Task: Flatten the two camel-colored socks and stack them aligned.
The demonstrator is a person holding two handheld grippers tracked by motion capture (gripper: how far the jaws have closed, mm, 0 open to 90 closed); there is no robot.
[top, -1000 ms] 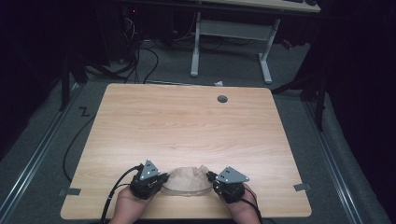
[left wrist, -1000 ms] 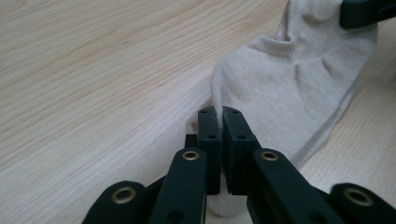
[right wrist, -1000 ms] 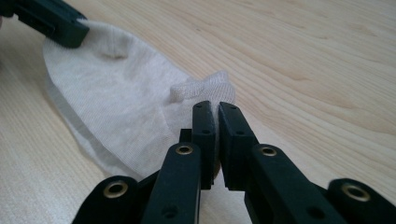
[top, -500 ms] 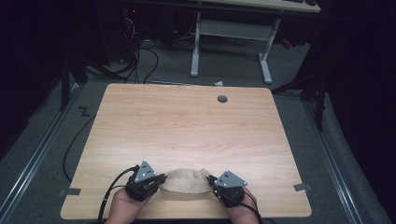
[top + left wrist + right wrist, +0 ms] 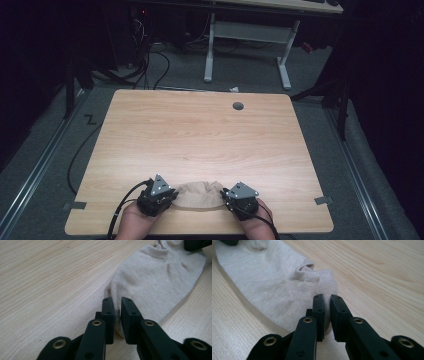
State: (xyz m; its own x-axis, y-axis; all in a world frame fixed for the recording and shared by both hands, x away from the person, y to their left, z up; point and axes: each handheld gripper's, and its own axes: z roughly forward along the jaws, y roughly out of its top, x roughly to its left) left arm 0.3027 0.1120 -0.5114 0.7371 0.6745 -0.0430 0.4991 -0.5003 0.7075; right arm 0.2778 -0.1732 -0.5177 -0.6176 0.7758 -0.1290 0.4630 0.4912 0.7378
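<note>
Both tongs have drawn slightly nearer the bench's near edge. High view: left tongs (image 5: 172, 196) and right tongs (image 5: 224, 196) flank a beige sock (image 5: 200, 195) on the bench (image 5: 200, 135). Left gripper view: left tongs (image 5: 117, 312) pinch one sock (image 5: 155, 282) end. Right gripper view: right tongs (image 5: 326, 311) pinch the other sock (image 5: 274, 287) end.

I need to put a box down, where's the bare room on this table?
Bare wood runs from the sock back to the far edge with the grommet hole, and out to both side edges. The near edge is crowded: left gripper, sock and right gripper.
</note>
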